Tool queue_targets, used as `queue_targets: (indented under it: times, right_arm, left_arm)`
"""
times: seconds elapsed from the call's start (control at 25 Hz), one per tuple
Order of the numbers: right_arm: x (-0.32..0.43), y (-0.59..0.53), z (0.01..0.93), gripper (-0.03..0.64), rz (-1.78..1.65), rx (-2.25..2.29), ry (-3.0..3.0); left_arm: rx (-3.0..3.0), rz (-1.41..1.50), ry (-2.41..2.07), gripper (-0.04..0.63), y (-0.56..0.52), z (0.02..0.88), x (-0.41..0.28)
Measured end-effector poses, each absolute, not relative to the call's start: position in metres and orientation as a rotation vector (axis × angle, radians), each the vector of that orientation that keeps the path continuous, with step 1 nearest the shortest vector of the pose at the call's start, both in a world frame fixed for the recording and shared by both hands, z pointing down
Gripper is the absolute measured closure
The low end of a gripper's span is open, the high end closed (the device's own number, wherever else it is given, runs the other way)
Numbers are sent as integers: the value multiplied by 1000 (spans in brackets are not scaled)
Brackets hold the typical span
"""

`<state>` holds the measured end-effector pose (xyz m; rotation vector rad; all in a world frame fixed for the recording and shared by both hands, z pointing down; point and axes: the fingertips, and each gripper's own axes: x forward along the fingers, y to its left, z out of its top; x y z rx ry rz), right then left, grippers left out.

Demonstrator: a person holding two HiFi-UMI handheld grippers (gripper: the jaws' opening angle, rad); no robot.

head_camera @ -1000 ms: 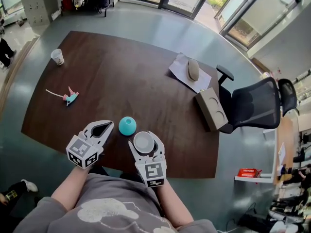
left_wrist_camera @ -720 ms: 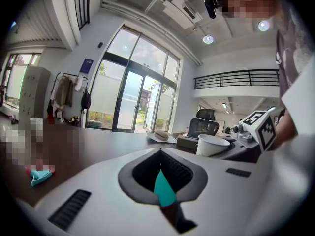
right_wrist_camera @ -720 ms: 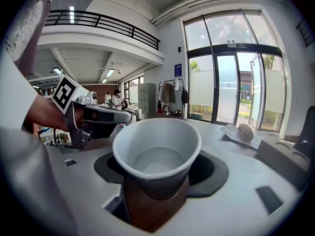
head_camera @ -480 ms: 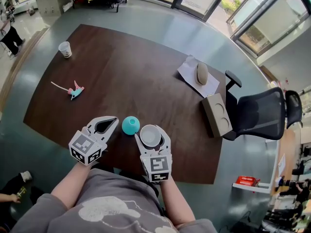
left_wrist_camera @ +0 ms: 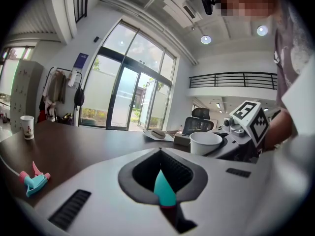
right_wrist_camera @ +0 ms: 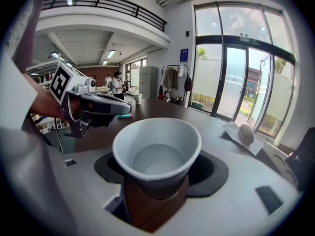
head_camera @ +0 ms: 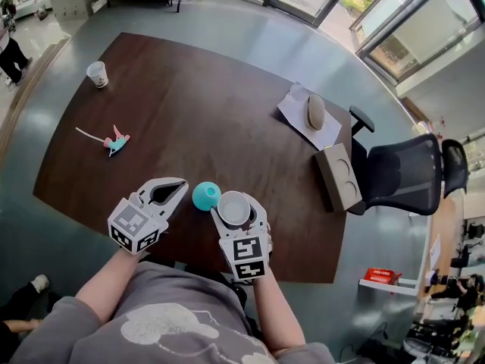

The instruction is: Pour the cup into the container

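Right hand-held gripper [head_camera: 232, 205] grasps the cup [head_camera: 233, 208] (left hand-held gripper [head_camera: 182, 184] clenched, empty) beside teal container [head_camera: 204, 196].

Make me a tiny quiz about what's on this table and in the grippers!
1. True or false: the right gripper holds the white cup.
2. What colour is the round container next to that cup? A red, B teal, C yellow.
3. Fill the gap: the pink-and-teal thing lies on the dark brown ____.
Key: 1 true; 2 B; 3 table.
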<state>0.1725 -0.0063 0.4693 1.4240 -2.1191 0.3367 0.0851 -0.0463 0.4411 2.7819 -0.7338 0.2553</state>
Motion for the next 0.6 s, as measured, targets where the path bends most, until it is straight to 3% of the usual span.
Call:
queue_targets:
  times: [0.6]
  right_arm:
    - [173,-13,484,318,368,1231,-1938]
  left_arm:
    - [2790,259,-639,589,-53,448,87]
